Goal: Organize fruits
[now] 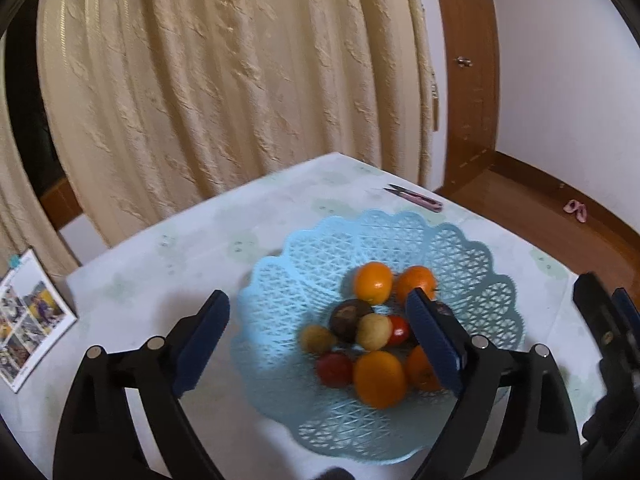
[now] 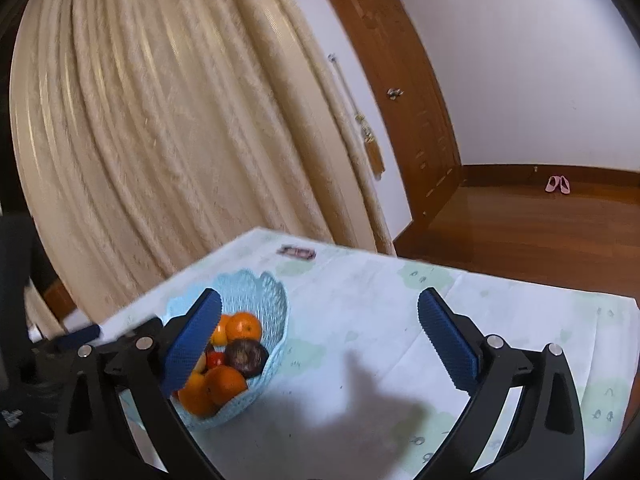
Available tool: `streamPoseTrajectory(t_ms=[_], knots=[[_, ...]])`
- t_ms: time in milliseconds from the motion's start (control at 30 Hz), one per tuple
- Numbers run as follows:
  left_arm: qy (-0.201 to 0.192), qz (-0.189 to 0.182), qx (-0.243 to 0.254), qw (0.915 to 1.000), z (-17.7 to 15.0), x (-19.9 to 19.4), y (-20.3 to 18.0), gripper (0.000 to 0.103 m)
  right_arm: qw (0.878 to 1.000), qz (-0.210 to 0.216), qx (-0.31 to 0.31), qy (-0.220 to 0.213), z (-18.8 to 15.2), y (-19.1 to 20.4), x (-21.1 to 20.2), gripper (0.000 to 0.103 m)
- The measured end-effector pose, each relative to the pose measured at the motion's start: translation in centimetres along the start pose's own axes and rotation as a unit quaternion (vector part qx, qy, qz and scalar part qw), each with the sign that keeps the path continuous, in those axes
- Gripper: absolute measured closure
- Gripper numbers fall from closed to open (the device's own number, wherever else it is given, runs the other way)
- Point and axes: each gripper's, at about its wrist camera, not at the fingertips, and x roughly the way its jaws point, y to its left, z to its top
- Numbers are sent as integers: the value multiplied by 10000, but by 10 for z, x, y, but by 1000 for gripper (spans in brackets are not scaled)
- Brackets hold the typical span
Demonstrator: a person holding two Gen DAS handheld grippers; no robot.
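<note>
A light blue lattice basket [image 1: 472, 248] stands on the white tablecloth. It holds several oranges [image 1: 379, 378], two red tomatoes [image 1: 335, 368], a dark purple fruit [image 1: 347, 318] and pale yellow fruits [image 1: 374, 331]. My left gripper [image 1: 320, 344] is open and empty, hovering above the basket's near left part. The basket also shows in the right wrist view [image 2: 276, 300], left of my right gripper [image 2: 320, 344], which is open and empty above the bare cloth. The right gripper's body shows at the right edge of the left wrist view [image 1: 612, 340].
Small pink-handled snips [image 1: 416, 199] lie beyond the basket near the table's far edge. A photo booklet [image 1: 28, 320] lies at the table's left edge. A cream curtain [image 1: 224, 80] hangs behind the table. Wooden floor and a brown door [image 2: 400, 100] are to the right.
</note>
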Motion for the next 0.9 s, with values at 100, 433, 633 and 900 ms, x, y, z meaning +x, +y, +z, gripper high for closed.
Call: streamPoseTrajectory(t_ms=[100, 433, 633, 900], knots=[[-28, 250, -10, 9997, -2, -4, 6, 13, 9983, 148, -355, 441, -7, 14, 12, 3], [-230, 883, -142, 9957, -13, -28, 36, 11, 9892, 752, -933, 841, -19, 40, 16, 3], [-363, 1140, -121, 9927, -20, -42, 44, 7, 9850, 890, -1287, 727, -24, 54, 10, 3], [-455, 1188, -121, 9918, -25, -57, 45, 5, 9825, 818, -1538, 653, -26, 62, 5, 3]])
